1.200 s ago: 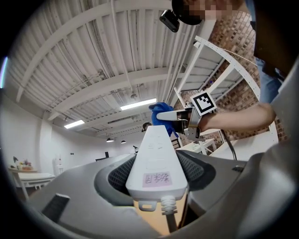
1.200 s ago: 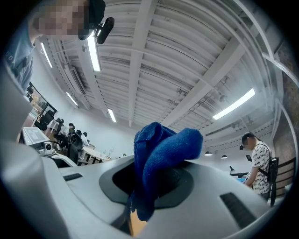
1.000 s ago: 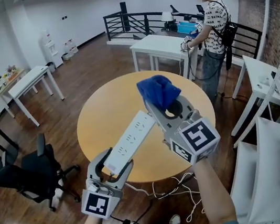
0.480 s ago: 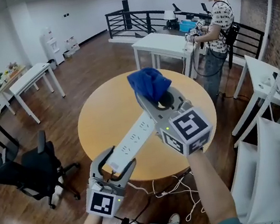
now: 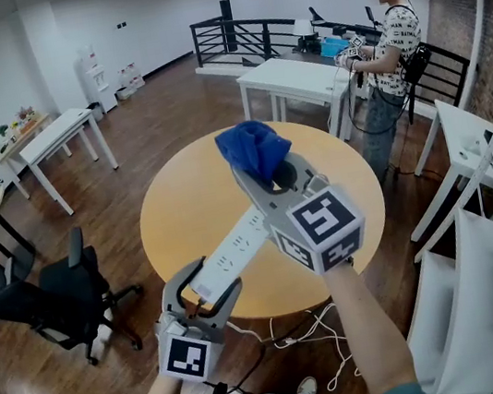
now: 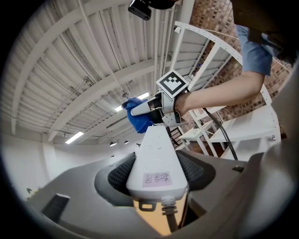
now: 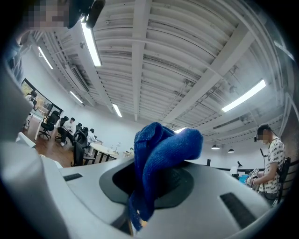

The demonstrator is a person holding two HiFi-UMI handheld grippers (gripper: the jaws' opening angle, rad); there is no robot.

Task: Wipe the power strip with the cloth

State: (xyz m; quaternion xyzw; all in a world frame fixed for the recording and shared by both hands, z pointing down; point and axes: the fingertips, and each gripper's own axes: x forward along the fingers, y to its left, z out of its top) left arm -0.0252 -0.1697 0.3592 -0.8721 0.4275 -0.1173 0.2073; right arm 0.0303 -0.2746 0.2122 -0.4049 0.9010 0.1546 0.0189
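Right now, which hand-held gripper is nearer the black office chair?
Left. The left hand-held gripper, gripping the power strip, is just right of the office chair; the right hand-held gripper, holding the blue cloth, is farther right, above the round table.

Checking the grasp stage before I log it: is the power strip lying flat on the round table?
No: the head view shows the power strip clamped at its cord end in the left claw, held in the air above the round table.

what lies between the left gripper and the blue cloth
The white power strip: clamped in the left gripper, it runs up toward the cloth, clearest in the head view.
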